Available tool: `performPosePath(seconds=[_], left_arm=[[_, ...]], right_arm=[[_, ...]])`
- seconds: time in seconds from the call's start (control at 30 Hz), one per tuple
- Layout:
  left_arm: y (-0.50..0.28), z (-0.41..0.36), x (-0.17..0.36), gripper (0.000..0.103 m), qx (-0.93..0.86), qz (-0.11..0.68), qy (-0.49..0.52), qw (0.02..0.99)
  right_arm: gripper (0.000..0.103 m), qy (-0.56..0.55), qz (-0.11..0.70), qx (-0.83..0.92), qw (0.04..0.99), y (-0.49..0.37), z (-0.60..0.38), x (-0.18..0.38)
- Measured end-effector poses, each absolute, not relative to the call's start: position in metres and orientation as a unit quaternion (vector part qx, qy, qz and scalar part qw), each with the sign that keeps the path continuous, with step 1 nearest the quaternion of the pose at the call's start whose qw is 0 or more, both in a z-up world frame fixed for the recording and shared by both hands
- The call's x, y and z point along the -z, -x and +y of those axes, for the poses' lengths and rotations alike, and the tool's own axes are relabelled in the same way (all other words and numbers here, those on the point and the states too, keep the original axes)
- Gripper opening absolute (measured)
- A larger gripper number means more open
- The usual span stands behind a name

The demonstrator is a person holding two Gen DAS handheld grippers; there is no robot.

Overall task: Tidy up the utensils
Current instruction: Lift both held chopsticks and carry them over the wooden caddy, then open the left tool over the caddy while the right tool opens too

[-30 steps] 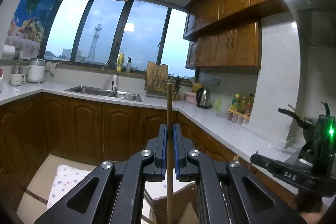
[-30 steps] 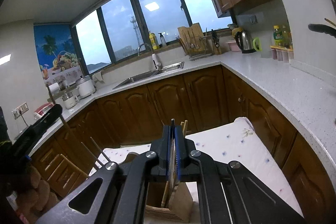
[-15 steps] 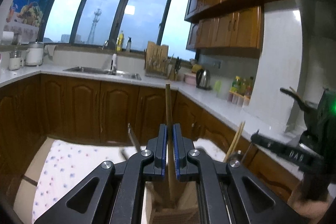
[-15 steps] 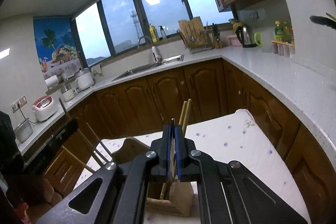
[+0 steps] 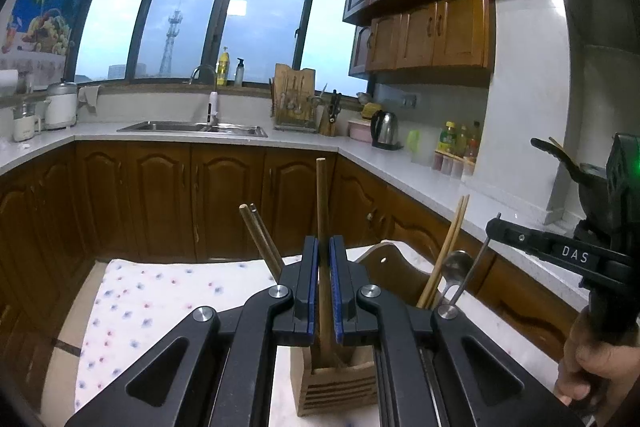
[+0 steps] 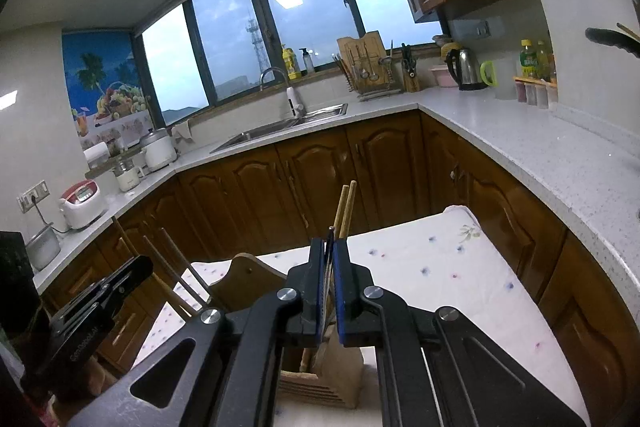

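Holder [image 5: 336, 383] already stocked with chopsticks [image 5: 442, 251]. Left gripper [image 5: 323, 287] clamped on wooden stick [image 5: 322, 211], lower end in holder; right gripper [image 6: 329, 291] pinching thin metal utensil [image 6: 329, 259]. Both unreleased.

Two black hand-held grippers are seen. The left gripper [image 5: 323, 287] is built of angular black arms with cut-out windows, silver round screws at the pivots, and blue pads lining its fingers [image 5: 310, 283]. The right gripper [image 6: 331, 291] is made alike. White lettering "DAS" and a green light are shown on the right gripper's body.
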State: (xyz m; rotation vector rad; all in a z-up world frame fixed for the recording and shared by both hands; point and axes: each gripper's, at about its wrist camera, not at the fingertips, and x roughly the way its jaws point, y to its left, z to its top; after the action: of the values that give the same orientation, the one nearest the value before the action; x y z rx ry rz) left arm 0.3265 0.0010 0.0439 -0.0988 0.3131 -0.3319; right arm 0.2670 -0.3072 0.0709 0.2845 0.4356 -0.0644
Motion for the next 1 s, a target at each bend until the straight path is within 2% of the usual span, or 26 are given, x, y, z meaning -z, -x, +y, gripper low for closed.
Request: performPosePath(seconds=[0.3, 0.4, 0.47, 0.5, 0.8, 0.9, 0.93, 1.0], left_arm=[[-0.328, 0.004, -0.051, 0.006, 0.167, 0.176, 0.056, 0.968], [-0.327, 0.003, -0.055, 0.009, 0.167, 0.177, 0.054, 0.968], [-0.324, 0.003, -0.057, 0.019, 0.165, 0.176, 0.052, 0.969], [-0.324, 0.003, -0.058, 0.021, 0.164, 0.174, 0.053, 0.97], [-0.319, 0.003, -0.059, 0.023, 0.163, 0.171, 0.053, 0.97], [-0.314, 0.003, -0.059, 0.031, 0.163, 0.169, 0.053, 0.971], [-0.312, 0.004, -0.058, 0.037, 0.161, 0.168, 0.054, 0.971], [-0.307, 0.006, -0.059, 0.046, 0.158, 0.165, 0.055, 0.972]], right_arm=[[0.005, -0.151, 0.219, 0.025, 0.964, -0.266, -0.309, -0.071], [0.005, -0.152, 0.22, 0.023, 0.963, -0.265, -0.308, -0.069], [0.006, -0.151, 0.22, 0.023, 0.963, -0.264, -0.308, -0.069], [0.009, -0.151, 0.22, 0.023, 0.963, -0.264, -0.309, -0.069], [0.011, -0.162, 0.216, 0.026, 0.963, -0.258, -0.313, -0.071], [0.03, -0.167, 0.213, 0.029, 0.962, -0.255, -0.317, -0.072], [0.037, -0.167, 0.211, 0.029, 0.962, -0.254, -0.317, -0.072], [0.04, -0.168, 0.207, 0.031, 0.963, -0.25, -0.318, -0.074]])
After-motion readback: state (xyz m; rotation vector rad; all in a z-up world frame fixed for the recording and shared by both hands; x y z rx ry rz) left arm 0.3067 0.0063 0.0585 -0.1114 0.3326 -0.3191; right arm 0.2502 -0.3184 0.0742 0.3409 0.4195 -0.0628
